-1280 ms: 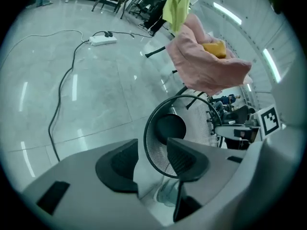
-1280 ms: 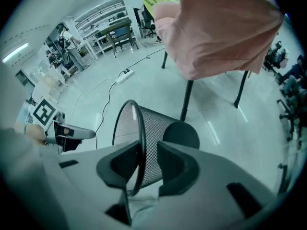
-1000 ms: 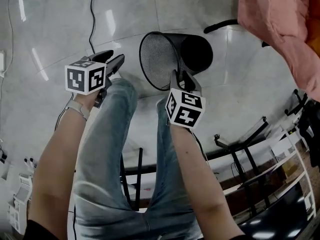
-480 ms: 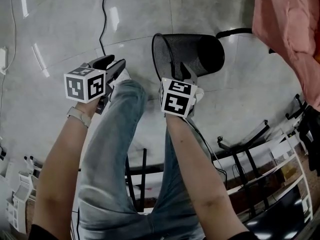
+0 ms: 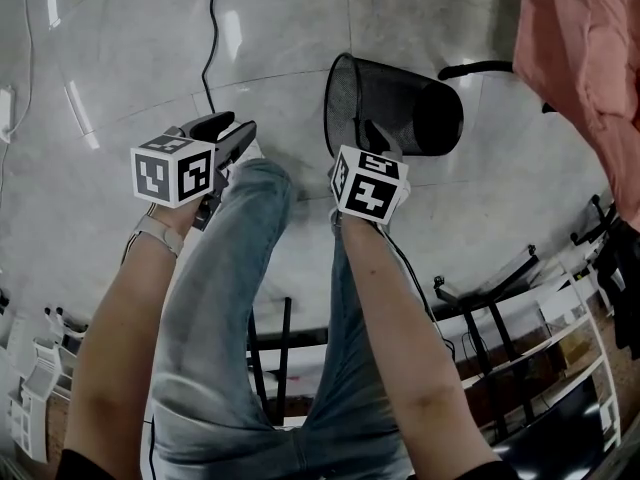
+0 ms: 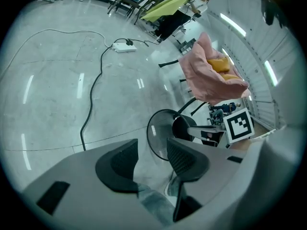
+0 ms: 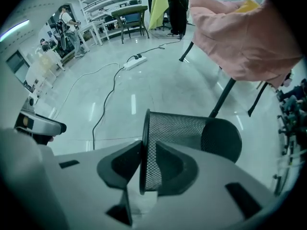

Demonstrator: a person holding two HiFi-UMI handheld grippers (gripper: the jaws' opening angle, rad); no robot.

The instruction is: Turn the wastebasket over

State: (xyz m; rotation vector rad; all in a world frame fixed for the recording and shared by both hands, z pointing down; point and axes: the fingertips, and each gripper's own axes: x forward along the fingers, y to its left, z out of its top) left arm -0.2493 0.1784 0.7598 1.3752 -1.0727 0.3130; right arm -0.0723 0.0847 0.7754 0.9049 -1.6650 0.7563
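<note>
Floor tiles (image 5: 120, 68) bear the tipped wastebasket (image 5: 400, 108); our right claw (image 7: 143, 152), just closing, pinches its rim for leverage; left claw (image 6: 152, 150) gapes empty.

Room around the wastebasket (image 5: 395, 108)
Open floor (image 5: 120, 58) left of it, one cable (image 5: 206, 63) crossing; I see chair leg (image 5: 480, 66) and pink cloth (image 5: 585, 68) crowding right.

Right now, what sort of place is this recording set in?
Probably an indoor lab or workshop: a glossy tiled floor with a power strip lying on it, work tables at the back, and a mesh wastebasket.
</note>
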